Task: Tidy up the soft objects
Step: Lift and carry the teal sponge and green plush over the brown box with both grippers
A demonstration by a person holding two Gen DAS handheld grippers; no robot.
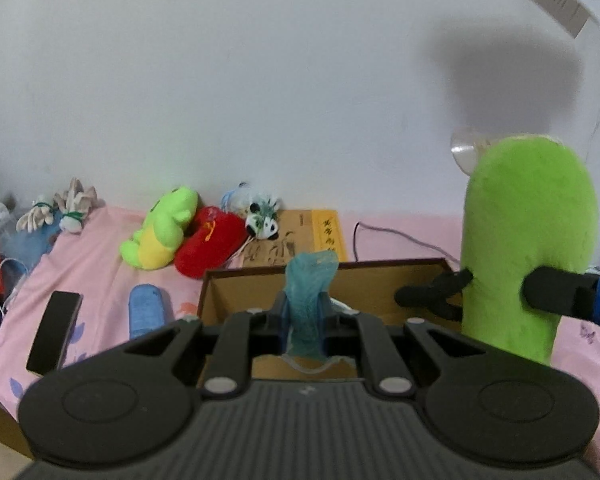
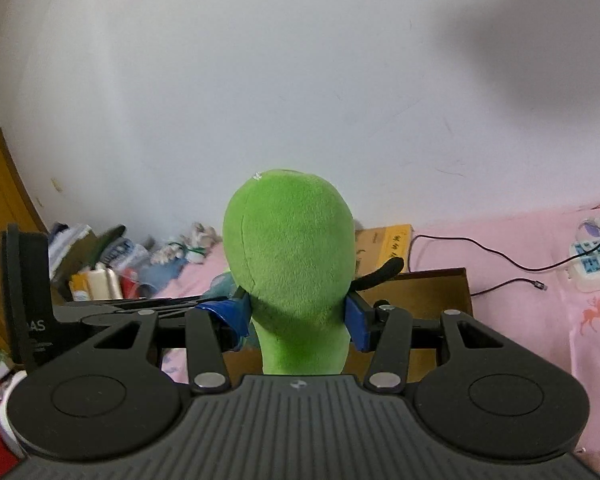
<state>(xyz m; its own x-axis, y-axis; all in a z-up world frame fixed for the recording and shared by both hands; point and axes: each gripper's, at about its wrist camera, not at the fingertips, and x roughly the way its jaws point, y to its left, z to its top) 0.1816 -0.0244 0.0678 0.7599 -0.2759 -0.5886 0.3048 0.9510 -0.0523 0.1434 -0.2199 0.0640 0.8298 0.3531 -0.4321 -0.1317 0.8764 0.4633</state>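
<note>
My left gripper (image 1: 303,322) is shut on a teal soft toy (image 1: 309,300) and holds it upright over an open cardboard box (image 1: 364,276) on the pink bed. My right gripper (image 2: 298,314) is shut on a big green plush (image 2: 290,264) with thin black arms. In the left wrist view that green plush (image 1: 526,240) hangs at the box's right end, pinched by the right gripper's fingers (image 1: 556,294). A green-and-yellow plush (image 1: 162,228), a red plush (image 1: 210,244) and a small panda plush (image 1: 264,222) lie by the wall.
The pink bedsheet (image 1: 100,256) carries a blue bottle (image 1: 148,314), a black remote (image 1: 54,330), a flat brown carton (image 1: 300,236) and a black cable (image 2: 500,258). A white power strip (image 2: 596,264) lies at the right. Clutter (image 2: 100,264) sits at the bed's left end.
</note>
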